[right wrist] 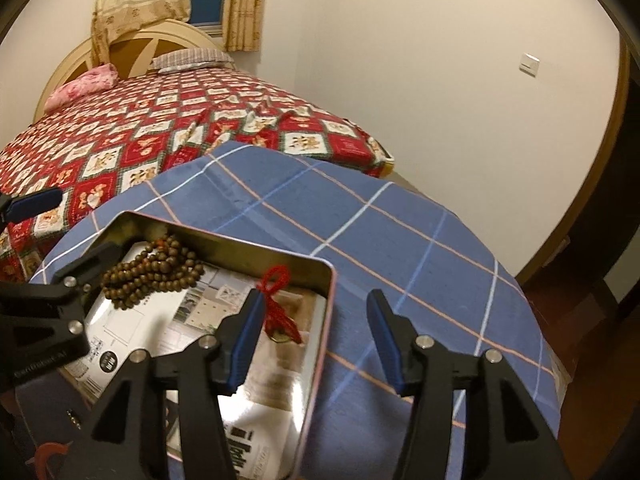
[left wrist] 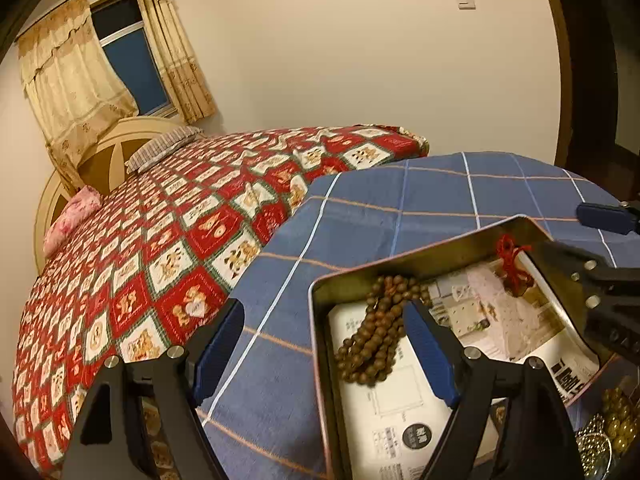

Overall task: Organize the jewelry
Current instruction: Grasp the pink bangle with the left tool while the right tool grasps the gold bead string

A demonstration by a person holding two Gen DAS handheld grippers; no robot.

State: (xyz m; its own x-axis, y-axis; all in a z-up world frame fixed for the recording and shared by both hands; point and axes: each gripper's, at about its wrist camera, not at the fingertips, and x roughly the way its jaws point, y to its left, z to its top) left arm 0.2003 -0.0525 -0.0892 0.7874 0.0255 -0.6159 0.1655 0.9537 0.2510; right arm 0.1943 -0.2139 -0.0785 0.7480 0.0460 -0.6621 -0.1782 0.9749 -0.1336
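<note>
Both sets of jaws stand apart with nothing between the pads: the left gripper (left wrist: 324, 344) is spread wide, straddling the near-left wall of the metal tin (left wrist: 316, 320), and the right gripper (right wrist: 316, 336) is parted over the tin's right wall (right wrist: 326, 308). The wooden bead mala (left wrist: 376, 340) lies coiled in the tin's far-left corner, just beside the left gripper's inner finger. The red knotted cord charm (right wrist: 280, 308) lies in the far-right corner, touching or just short of the right gripper's inner pad; which, I cannot tell.

Judging by this, both pieces are set down and the step in hand is a clean release. To do it well, lift each gripper straight back along its own line so no pad snags a bead strand or the cord's loop. More jewelry, gold-coloured beads (left wrist: 616, 420), waits on the blue plaid cloth (left wrist: 400, 208) just outside the tin.

Both grippers slope downward toward the tin, side by side, neither visibly rolled.
</note>
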